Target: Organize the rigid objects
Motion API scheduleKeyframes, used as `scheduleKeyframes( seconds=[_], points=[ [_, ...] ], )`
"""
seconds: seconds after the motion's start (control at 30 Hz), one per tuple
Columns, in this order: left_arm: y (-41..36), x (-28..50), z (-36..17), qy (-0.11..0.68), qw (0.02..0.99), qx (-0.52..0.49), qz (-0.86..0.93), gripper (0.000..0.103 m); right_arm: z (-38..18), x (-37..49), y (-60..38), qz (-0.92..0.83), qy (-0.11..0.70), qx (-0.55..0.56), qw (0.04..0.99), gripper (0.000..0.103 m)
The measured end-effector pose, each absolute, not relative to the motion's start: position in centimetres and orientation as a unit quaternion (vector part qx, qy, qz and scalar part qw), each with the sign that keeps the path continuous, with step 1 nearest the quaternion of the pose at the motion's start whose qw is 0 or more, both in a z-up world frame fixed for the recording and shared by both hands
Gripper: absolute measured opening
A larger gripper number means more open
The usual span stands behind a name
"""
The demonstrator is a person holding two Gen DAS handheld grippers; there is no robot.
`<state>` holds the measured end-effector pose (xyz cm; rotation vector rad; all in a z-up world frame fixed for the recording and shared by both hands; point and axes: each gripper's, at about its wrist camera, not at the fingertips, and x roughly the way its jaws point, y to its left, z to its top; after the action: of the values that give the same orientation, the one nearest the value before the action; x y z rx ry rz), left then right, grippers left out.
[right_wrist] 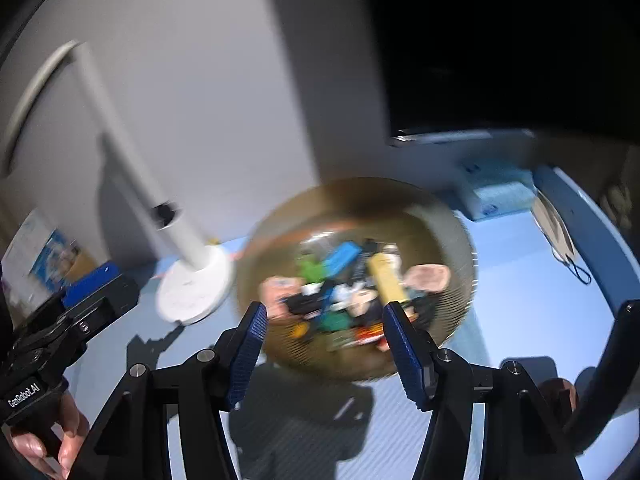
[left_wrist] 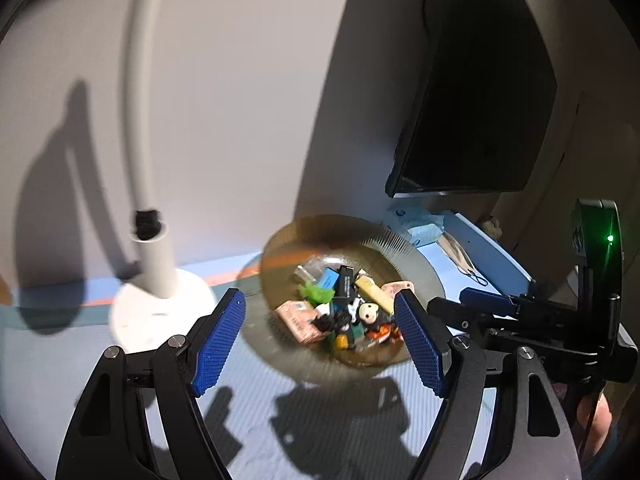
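An amber ribbed glass bowl (left_wrist: 404,248) sits on the blue table mat, blurred in both views. It holds several small items: a pink box (left_wrist: 300,320), a yellow bar (left_wrist: 374,294), a big-headed figurine (left_wrist: 366,314), a green scrap (left_wrist: 316,292) and a blue piece (left_wrist: 329,280). My left gripper (left_wrist: 320,336) hangs just short of the bowl, its blue pads wide apart with nothing between them. The right wrist view shows the same bowl (right_wrist: 460,248) with the yellow bar (right_wrist: 386,280). My right gripper (right_wrist: 324,344) is open above its near rim and holds nothing.
A white lamp base (left_wrist: 160,312) with a curved stem stands left of the bowl, close to the wall. A dark monitor (left_wrist: 480,100) hangs at the back right. Behind the bowl lie a blue tissue pack (right_wrist: 496,196) and a face mask (right_wrist: 556,228).
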<state>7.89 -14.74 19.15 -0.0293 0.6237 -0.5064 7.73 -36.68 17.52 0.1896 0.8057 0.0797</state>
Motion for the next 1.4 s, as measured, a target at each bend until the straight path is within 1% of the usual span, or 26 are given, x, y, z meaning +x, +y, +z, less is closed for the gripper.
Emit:
scheduleKeyframes(
  seconds=[0.07,0.13,0.2,0.23,0.27,0.3,0.33,0.43,0.47,0.53,0.6,0.7,0.8,0.93,1.07,1.23,1.4],
  points=[
    [-13.2,6.1,20.1,0.295,0.924,-0.013,-0.244,0.075,18.6,6.1,-34.3,0.056,0.388,0.081,0.916,0.059],
    [-11.8,4.1,20.9,0.290,0.925,-0.011,-0.247,0.075,19.4,4.6,-32.5,0.071,0.386,0.074,0.917,0.061],
    [-10.4,2.2,21.4,0.278,0.930,-0.012,-0.241,0.076,20.0,2.9,-30.4,0.076,0.379,0.063,0.920,0.069],
    [-9.6,1.2,21.5,0.272,0.933,-0.013,-0.235,0.080,20.0,2.1,-29.6,0.075,0.375,0.057,0.922,0.073],
    [-9.0,0.3,21.4,0.268,0.936,-0.012,-0.229,0.086,19.9,1.6,-28.9,0.075,0.372,0.052,0.924,0.080],
    [-7.9,-0.9,20.9,0.265,0.939,-0.010,-0.217,0.089,19.6,1.0,-28.1,0.076,0.369,0.047,0.925,0.084],
    [-7.6,-1.4,20.3,0.267,0.941,-0.008,-0.209,0.091,19.0,0.4,-27.4,0.076,0.369,0.044,0.925,0.085],
    [-5.6,-3.0,16.5,0.298,0.938,0.006,-0.175,0.091,15.8,-0.9,-25.7,0.091,0.377,0.057,0.920,0.087],
    [-4.9,-3.2,14.6,0.315,0.936,0.005,-0.155,0.091,14.6,-1.0,-25.6,0.098,0.377,0.067,0.919,0.090],
    [-3.5,-3.2,10.6,0.350,0.929,-0.007,-0.119,0.091,11.4,-1.4,-24.8,0.102,0.380,0.084,0.915,0.091],
    [-2.0,-3.2,7.7,0.370,0.924,-0.022,-0.093,0.091,8.6,-1.4,-24.0,0.105,0.391,0.083,0.911,0.091],
    [-0.6,-3.4,5.6,0.363,0.930,-0.029,-0.058,0.091,5.5,-1.3,-22.7,0.098,0.399,0.069,0.909,0.091],
    [-0.2,-3.1,4.7,0.351,0.935,-0.033,-0.048,0.091,4.3,-0.9,-21.3,0.090,0.407,0.042,0.908,0.091],
    [-0.5,-2.3,3.9,0.350,0.935,-0.030,-0.042,0.091,4.1,-0.4,-20.0,0.086,0.399,0.005,0.913,0.091],
    [-0.5,-2.2,3.3,0.368,0.926,-0.039,-0.070,0.091,2.7,-0.2,-19.5,0.063,0.413,-0.009,0.909,0.091],
    [-0.4,-2.0,2.9,0.377,0.922,-0.048,-0.076,0.091,2.7,-0.3,-19.5,0.049,0.408,-0.019,0.912,0.091],
    [0.1,-2.0,2.8,0.379,0.920,-0.061,-0.076,0.091,2.6,-0.2,-19.6,0.045,0.411,-0.017,0.910,0.096]
  ],
)
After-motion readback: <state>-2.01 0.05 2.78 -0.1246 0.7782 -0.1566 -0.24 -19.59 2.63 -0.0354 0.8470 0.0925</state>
